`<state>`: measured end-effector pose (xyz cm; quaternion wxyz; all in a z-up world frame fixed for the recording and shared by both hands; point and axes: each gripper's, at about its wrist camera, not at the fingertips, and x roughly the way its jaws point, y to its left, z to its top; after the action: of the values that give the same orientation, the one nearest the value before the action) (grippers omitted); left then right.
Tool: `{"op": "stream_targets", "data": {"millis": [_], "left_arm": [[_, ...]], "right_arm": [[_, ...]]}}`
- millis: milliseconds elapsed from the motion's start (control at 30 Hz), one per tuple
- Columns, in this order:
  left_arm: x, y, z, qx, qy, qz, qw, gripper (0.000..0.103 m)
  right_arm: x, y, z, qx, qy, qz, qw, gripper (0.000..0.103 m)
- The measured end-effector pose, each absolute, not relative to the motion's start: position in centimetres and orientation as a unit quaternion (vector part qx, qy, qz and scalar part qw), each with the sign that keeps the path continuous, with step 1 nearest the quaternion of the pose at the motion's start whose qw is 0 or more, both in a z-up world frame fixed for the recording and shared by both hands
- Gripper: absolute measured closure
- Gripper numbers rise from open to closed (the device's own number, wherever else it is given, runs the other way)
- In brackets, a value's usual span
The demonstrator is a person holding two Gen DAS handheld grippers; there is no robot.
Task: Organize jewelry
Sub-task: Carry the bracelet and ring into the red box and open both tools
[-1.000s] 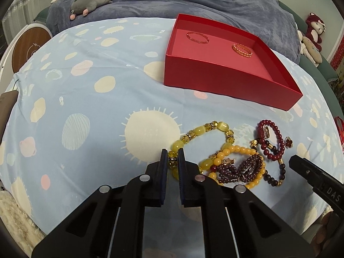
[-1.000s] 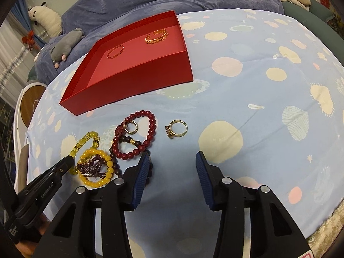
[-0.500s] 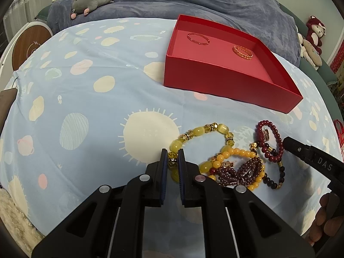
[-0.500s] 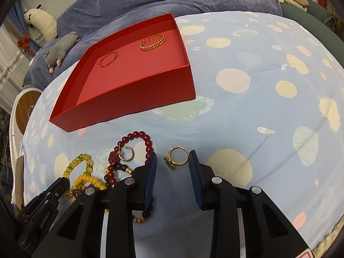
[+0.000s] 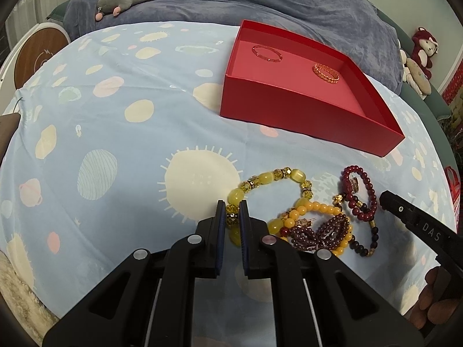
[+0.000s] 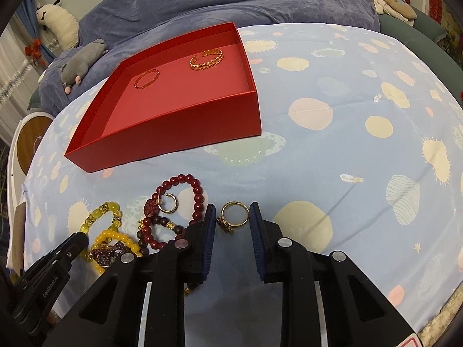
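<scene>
The step in hand is judged to be the pick-up of the gold ring (image 6: pixel 235 213) with the right tongs (image 6: pixel 233 222). To do it well, the pads should be brought down level with the band and closed squarely across it, so that the ring is pinched and not flicked away over the soft bed sheet (image 6: pixel 332 150); the dark red bead bracelet (image 6: pixel 185 202) touching the left pad's outer side should be kept out of the grip.

The right tongs have just been closing and are seen partly open, the ring lying between the pads low in the middle of the frame, with a slight gap at each side; nothing is gripped yet. The small open gold hoop (image 6: pixel 169 202) lies inside the red bracelet, to the left.

The left tongs (image 5: pixel 231 217) are nearly closed, low in the centre of their frame, and a bead of the yellow bead bracelet (image 5: pixel 266 177) is seen in the narrow gap; whether it is pinched cannot be told.

The red box (image 6: pixel 173 124), upper left of centre, holds two bangles already.
</scene>
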<state>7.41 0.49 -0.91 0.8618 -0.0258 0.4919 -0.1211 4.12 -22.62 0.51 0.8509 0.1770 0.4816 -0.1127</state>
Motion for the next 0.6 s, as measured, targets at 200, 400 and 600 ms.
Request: {"op": "stream_targets", "data": {"millis": [200, 400, 600], "left_arm": [[7.4, 1.3, 0.9, -0.057, 0.484, -0.131, 0.863, 0.094], [7.1, 0.8, 4.0, -0.065, 0.470, -0.157, 0.866, 0.094], [7.2, -1.0, 7.3, -0.053, 0.458, -0.192, 0.866, 0.094]], "right_arm": [[2.8, -23.0, 2.2, 0.187, 0.470, -0.104, 0.856, 0.080], [1.5, -23.0, 3.8, 0.191, 0.460, -0.092, 0.862, 0.080], [1.2, -22.7, 5.4, 0.183, 0.452, -0.076, 0.869, 0.080]]}}
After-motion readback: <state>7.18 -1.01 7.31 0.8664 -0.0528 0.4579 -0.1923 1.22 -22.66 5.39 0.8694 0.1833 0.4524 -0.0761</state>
